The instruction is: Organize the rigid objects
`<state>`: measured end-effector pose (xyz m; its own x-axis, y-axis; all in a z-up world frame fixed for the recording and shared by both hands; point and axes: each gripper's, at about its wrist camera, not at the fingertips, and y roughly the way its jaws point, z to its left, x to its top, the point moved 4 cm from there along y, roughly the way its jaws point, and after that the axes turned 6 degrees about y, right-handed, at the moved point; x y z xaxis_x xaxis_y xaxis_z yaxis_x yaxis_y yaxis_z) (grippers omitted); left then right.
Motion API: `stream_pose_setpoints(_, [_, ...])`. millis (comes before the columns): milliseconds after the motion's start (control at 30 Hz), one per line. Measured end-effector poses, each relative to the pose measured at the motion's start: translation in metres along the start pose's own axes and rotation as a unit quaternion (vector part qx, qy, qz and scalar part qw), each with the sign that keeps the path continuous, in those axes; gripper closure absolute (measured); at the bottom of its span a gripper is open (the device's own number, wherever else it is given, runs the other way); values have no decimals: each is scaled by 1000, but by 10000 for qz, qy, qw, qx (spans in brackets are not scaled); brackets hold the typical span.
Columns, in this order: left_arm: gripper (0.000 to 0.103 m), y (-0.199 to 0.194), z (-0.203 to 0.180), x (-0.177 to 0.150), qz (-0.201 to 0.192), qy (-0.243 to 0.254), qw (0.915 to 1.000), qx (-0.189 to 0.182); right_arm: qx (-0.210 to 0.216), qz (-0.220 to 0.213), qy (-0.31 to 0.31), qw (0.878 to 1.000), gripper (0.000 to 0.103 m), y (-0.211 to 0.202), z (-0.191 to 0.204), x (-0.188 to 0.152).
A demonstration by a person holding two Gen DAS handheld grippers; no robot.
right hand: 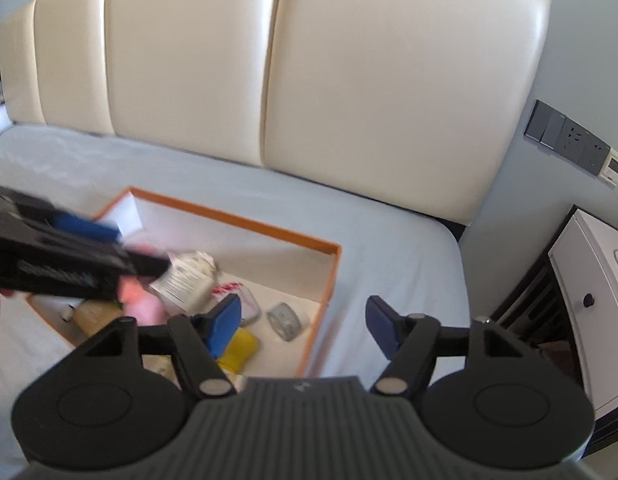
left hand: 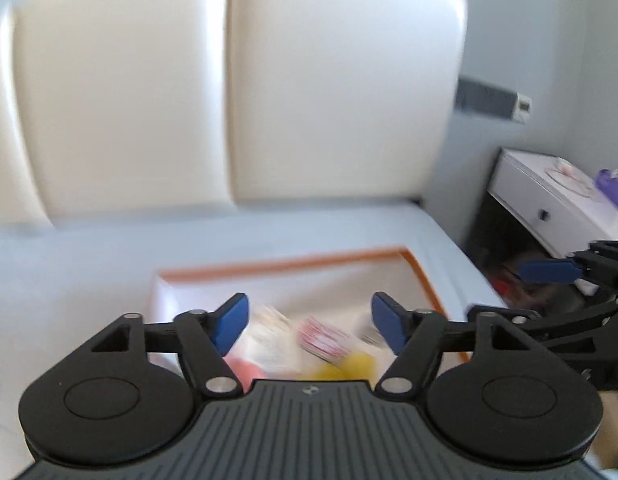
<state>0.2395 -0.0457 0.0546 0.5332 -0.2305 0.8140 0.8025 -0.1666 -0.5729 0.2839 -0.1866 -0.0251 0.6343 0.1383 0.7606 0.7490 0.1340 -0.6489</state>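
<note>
Both units empty right now. Left hand-held gripper [left hand: 309,326] is spread wide over the orange-rimmed box [right hand: 325,288], nothing between its pads. Right hand-held gripper [right hand: 303,326] is spread too, hanging over the box's right rim and the bare sheet

The box sits on the bed [right hand: 389,240] near its right edge, close to the headboard [right hand: 349,80]. Inside it: pink bottle [right hand: 143,306], white labelled bottle [right hand: 185,280], yellow piece [right hand: 241,346], clear jar [right hand: 285,320], all heaped and touching

Risks as I see them:
- left wrist view is badly smeared, so I can't separate items there; closing now could pinch two at once
- the two hand-held grippers are close over the same box, collision likely if both go in
- soft mattress under the box: pressing on the rim may tip it
- round bottles may roll or squirt out of a poorly centred pinch
</note>
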Motion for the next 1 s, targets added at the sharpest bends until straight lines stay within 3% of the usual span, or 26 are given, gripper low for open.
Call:
stream_pose_setpoints(133, [6,-46,6,-9,-639,262,9946,780,116,-307,214,9992,25,-28,20,-6])
stream_pose_setpoints(300, [0,-79,6,-33,-877,219,9850,1471,171,-676,377,9969,20,-59,46,-21])
stream_pose_setpoints(467, [0,-100,15,-61,-995,-501,9832,1448,49,-935,682,9933,16,-79,61,-45])
stream_pose_setpoints(600, [0,-107,21,-86,-1061,-794,9808,1430,-53,-1044,983,9897,16,-90,68,-68])
stream_pose_setpoints(767, [0,-104,23,-113,-785,-1048,9819,1372,-397,-1114,1255,9850,15,-93,72,-98])
stream_pose_setpoints(1000, [0,-80,18,-136,-210,-1133,9871,1115,-517,-876,965,9901,15,-67,81,-119])
